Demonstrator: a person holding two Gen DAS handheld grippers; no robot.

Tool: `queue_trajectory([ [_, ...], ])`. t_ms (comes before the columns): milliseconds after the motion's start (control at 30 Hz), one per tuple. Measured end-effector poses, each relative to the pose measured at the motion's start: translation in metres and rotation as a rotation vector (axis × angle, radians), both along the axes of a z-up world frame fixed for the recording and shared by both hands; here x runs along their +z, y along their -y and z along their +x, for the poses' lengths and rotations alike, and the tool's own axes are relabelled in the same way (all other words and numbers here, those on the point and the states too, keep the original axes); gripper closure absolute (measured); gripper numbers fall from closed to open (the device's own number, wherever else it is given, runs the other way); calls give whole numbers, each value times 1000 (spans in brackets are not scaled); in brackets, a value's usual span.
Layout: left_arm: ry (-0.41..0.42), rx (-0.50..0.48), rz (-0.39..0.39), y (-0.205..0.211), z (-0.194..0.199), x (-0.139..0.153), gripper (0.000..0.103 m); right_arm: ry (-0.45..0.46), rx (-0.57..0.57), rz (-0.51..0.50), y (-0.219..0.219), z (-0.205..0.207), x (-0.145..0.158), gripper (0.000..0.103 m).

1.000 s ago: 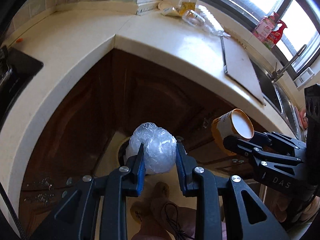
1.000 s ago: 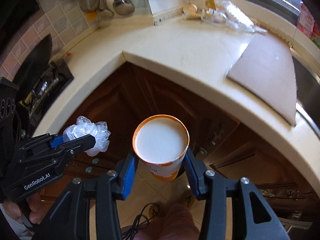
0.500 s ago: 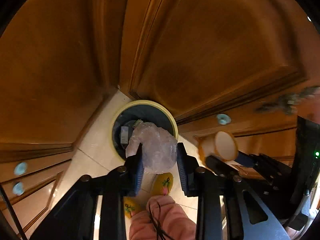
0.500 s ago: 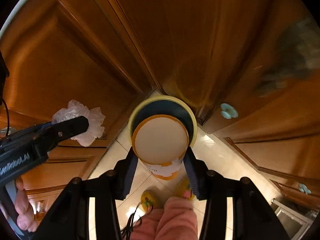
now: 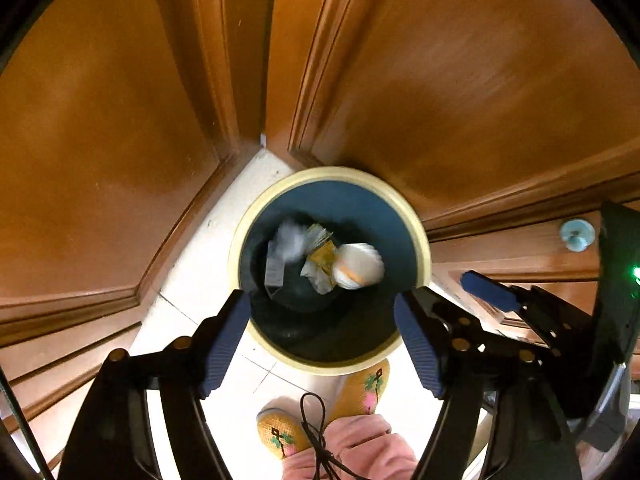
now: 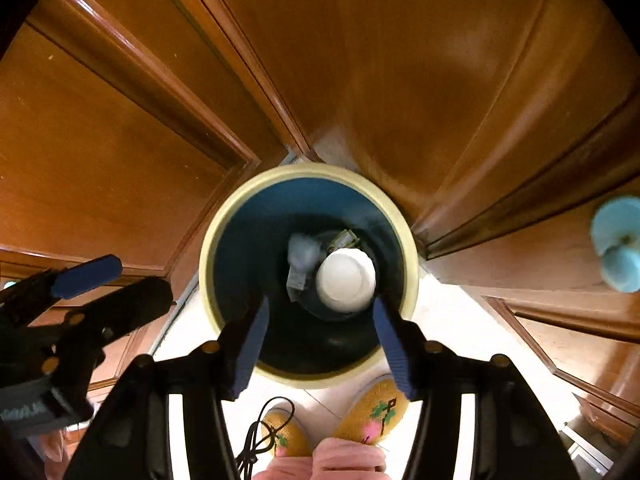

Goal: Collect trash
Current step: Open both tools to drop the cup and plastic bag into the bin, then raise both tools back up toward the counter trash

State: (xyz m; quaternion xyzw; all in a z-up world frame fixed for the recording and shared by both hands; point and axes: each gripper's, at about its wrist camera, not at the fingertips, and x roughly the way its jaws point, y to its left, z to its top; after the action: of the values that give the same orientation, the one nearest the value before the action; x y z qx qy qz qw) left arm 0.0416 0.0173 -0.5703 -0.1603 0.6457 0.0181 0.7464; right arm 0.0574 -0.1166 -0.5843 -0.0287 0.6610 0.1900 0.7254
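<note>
A round bin with a cream rim (image 5: 420, 236) (image 6: 208, 240) and dark blue inside stands on the floor in the cabinet corner. Inside it lie the crumpled clear plastic (image 5: 290, 240) (image 6: 302, 256) and the paper cup (image 5: 358, 266) (image 6: 346, 280), blurred, among other scraps. My left gripper (image 5: 322, 344) hangs over the bin's near edge, its jaws opening with nothing between them. My right gripper (image 6: 320, 344) is above the same edge, jaws also opening and empty. Each gripper shows at the side of the other's view.
Brown wooden cabinet doors (image 5: 460, 80) (image 6: 420, 60) close in around the bin on both sides, with a pale blue knob (image 5: 576, 234) (image 6: 618, 244) at the right. A person's yellow slippers (image 5: 352, 388) (image 6: 372, 408) stand on pale floor tiles (image 5: 192, 280) just in front of the bin.
Both grippers sank from counter height to just above the bin. The left jaws let go of the plastic bundle, the right jaws let go of the cup, and both items now lie in the bin.
</note>
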Motion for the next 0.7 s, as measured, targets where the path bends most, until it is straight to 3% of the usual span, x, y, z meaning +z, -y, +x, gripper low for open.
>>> queue_trajectory([
  [167, -21, 16, 0, 2, 3, -3, 30, -18, -9, -4, 1, -12, 6, 43],
  [333, -9, 5, -9, 6, 4, 26, 30, -11, -27, 13, 9, -22, 40, 43],
  [567, 36, -26, -12, 12, -4, 103, 29, 14, -65, 46, 20, -39, 114, 43],
  [700, 83, -61, -18, 15, -10, 168, 28, 44, -102, 77, 26, -48, 180, 43],
])
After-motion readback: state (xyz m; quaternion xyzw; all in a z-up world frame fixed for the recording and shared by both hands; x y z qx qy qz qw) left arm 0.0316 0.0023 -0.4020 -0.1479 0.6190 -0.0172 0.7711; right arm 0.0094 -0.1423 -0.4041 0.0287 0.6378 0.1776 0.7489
